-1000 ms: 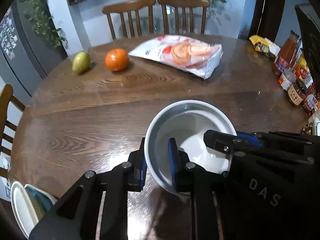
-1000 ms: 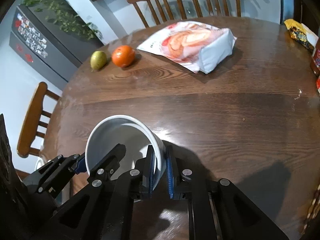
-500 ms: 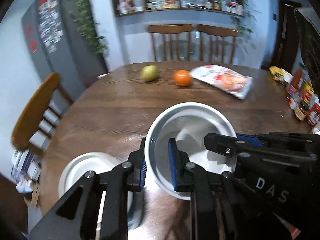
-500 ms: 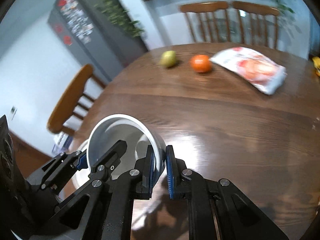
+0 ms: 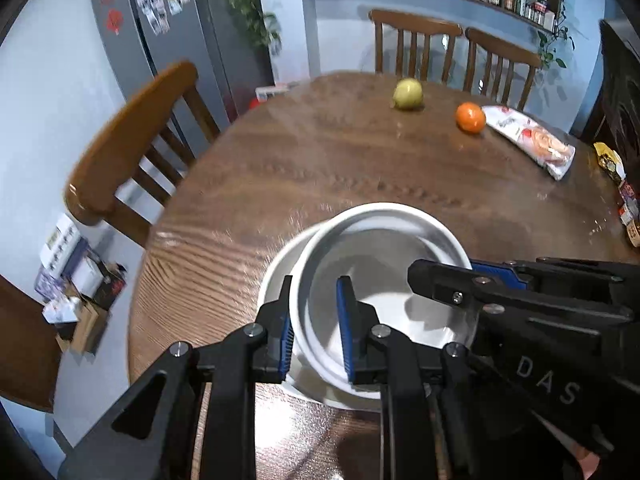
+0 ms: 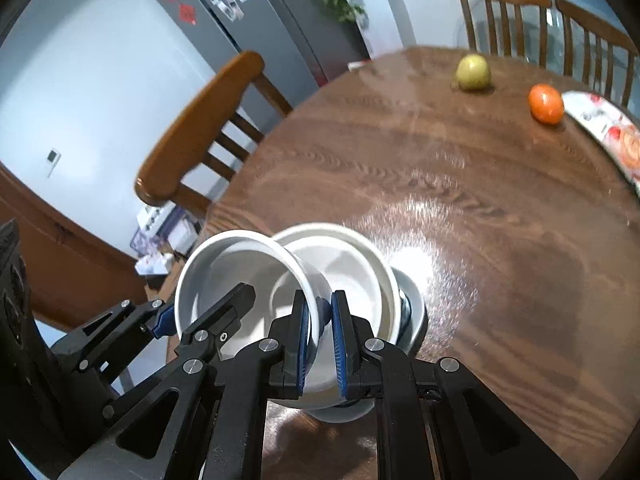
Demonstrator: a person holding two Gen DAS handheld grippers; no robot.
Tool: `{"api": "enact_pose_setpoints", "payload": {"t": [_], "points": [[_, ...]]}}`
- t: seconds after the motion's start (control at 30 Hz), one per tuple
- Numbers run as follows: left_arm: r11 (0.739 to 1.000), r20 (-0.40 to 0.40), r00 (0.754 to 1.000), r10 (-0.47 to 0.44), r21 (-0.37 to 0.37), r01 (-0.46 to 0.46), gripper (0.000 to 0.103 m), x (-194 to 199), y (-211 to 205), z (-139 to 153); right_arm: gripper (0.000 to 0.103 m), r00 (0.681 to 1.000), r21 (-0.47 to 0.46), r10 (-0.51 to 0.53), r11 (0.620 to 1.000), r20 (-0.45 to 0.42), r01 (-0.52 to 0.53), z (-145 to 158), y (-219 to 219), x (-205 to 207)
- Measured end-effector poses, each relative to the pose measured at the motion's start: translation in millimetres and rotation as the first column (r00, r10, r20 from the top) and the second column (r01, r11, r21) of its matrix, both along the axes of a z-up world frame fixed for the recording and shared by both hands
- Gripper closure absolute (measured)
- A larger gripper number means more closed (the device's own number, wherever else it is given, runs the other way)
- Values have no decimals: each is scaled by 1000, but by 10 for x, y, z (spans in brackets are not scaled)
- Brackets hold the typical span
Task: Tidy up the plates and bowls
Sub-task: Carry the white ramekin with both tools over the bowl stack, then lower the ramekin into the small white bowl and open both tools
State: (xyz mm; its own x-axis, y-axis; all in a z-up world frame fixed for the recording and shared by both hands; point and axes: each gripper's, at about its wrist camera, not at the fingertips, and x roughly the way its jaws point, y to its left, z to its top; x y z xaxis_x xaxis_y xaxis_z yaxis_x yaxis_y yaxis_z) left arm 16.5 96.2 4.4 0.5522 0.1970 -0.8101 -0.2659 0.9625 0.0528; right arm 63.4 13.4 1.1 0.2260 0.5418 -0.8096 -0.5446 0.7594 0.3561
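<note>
Both grippers hold one white bowl point(image 5: 380, 280) by opposite sides of its rim. My left gripper point(image 5: 316, 328) is shut on its left rim. My right gripper point(image 6: 318, 336) is shut on its right rim; the bowl shows in the right wrist view point(image 6: 232, 276) tilted to the left. The held bowl hangs just above a stack of white bowls point(image 6: 360, 276) near the table's front left edge. The stack's rim peeks out in the left wrist view point(image 5: 276, 276). Whether the held bowl touches the stack I cannot tell.
The round wooden table point(image 5: 360, 168) carries a pear point(image 5: 407, 94), an orange point(image 5: 470, 117) and a snack bag point(image 5: 532, 144) at the far side. Jars and packets point(image 5: 628, 208) line the right edge. A wooden chair point(image 5: 132, 140) stands at the left, two more behind.
Both grippers carried the bowl left and toward the near table edge. It now hangs over the stack of bowls, which earlier lay off to the left.
</note>
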Motion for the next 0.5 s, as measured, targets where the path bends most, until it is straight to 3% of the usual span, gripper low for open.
{"api": "enact_pose_setpoints", "payload": {"t": [0.17,0.5], "points": [[999,-46,999,-27,-30,26,86,71,-6,-162,89,998,-47,-34,998,-45,31,-183,59,62],[998,-76,995,-61,-37,58,86,122,47,-253,89,995,-99,-81,992,-59,75,-272,111,96]]}}
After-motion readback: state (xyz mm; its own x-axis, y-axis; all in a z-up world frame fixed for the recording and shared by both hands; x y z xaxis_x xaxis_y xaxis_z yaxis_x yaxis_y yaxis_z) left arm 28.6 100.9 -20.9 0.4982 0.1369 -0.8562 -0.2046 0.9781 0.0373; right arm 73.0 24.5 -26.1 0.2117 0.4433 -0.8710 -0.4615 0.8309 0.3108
